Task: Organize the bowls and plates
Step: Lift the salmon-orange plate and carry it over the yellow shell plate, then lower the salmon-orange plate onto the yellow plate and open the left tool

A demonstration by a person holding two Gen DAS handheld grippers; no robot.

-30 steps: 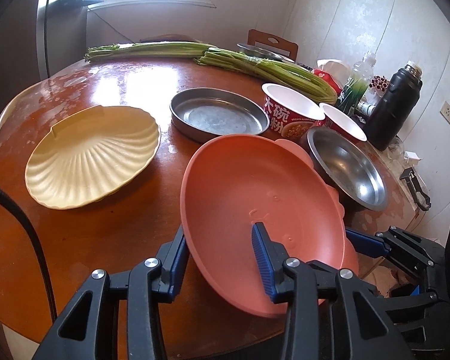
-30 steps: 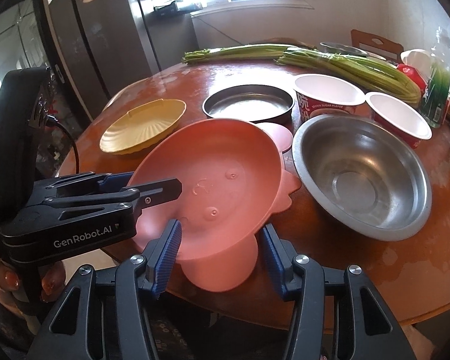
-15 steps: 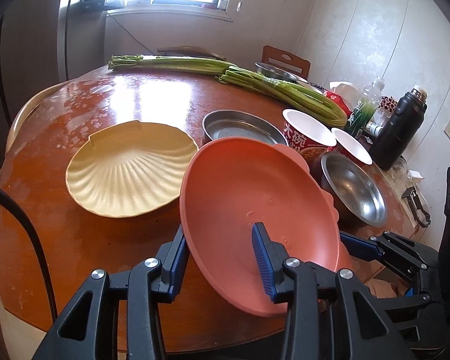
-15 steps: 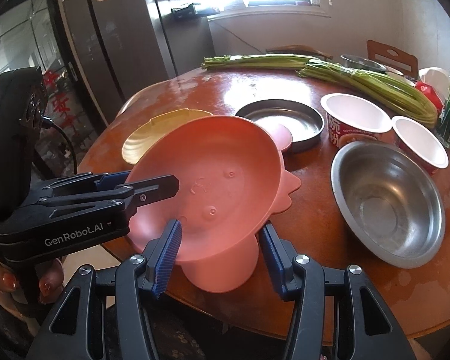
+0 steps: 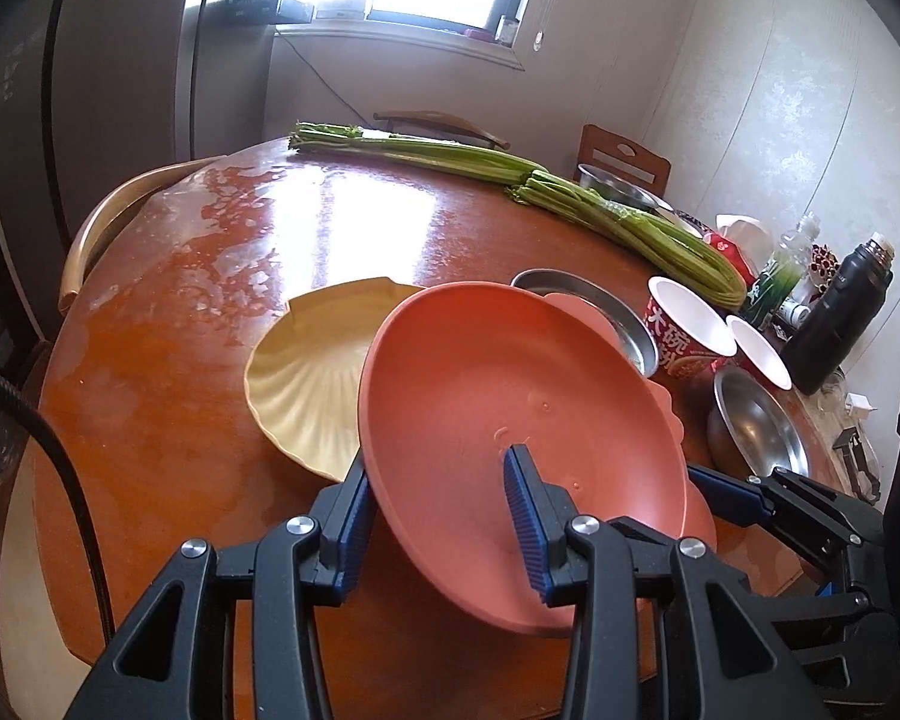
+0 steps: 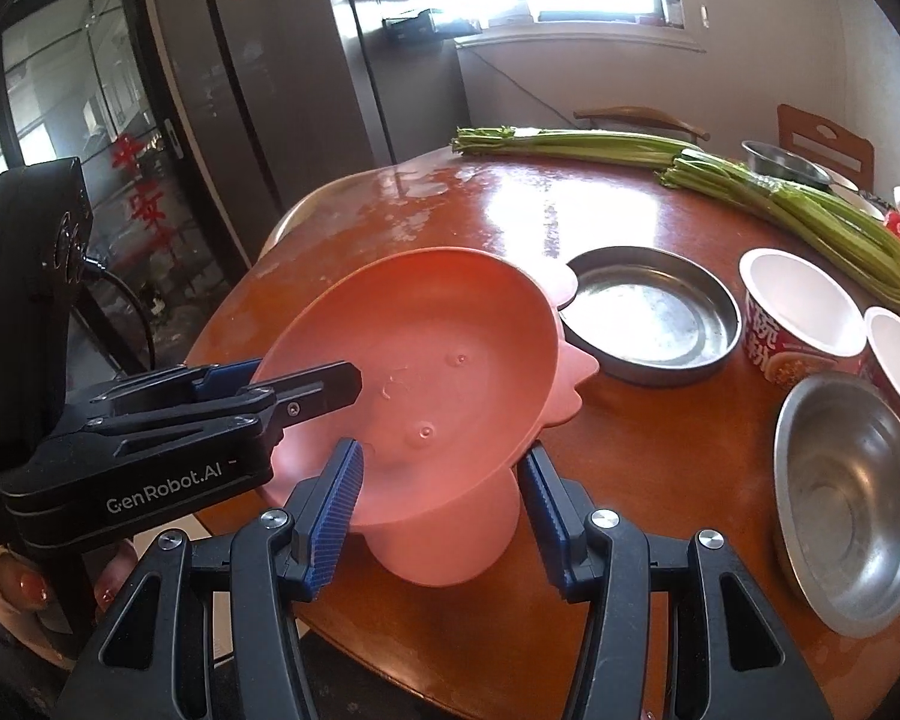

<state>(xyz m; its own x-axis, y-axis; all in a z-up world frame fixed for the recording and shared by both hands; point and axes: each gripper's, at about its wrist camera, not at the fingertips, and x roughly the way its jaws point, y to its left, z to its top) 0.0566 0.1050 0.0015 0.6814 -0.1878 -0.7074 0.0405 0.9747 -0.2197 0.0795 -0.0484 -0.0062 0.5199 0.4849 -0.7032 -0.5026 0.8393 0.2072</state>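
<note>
A salmon-pink plate (image 5: 498,384) with a scalloped edge is held tilted above the brown round table (image 5: 198,312). My left gripper (image 5: 444,504) is shut on its near rim, one finger under it and one inside. My right gripper (image 6: 444,480) is shut on the plate's other side (image 6: 426,372). The plate partly covers a yellow shell-shaped plate (image 5: 306,384) on the table. A round metal pan (image 6: 654,312), a steel bowl (image 6: 852,498) and two paper noodle bowls (image 6: 801,306) stand to the right.
Long green celery stalks (image 5: 510,174) lie across the far side of the table. A black flask (image 5: 834,318), bottles and a small metal bowl (image 6: 783,162) stand at the far right. Chairs ring the table; a dark fridge (image 6: 258,90) stands at the left.
Both grippers have lifted the pink plate and carried it left, from beside the steel bowl to over the edge of the yellow shell plate.
</note>
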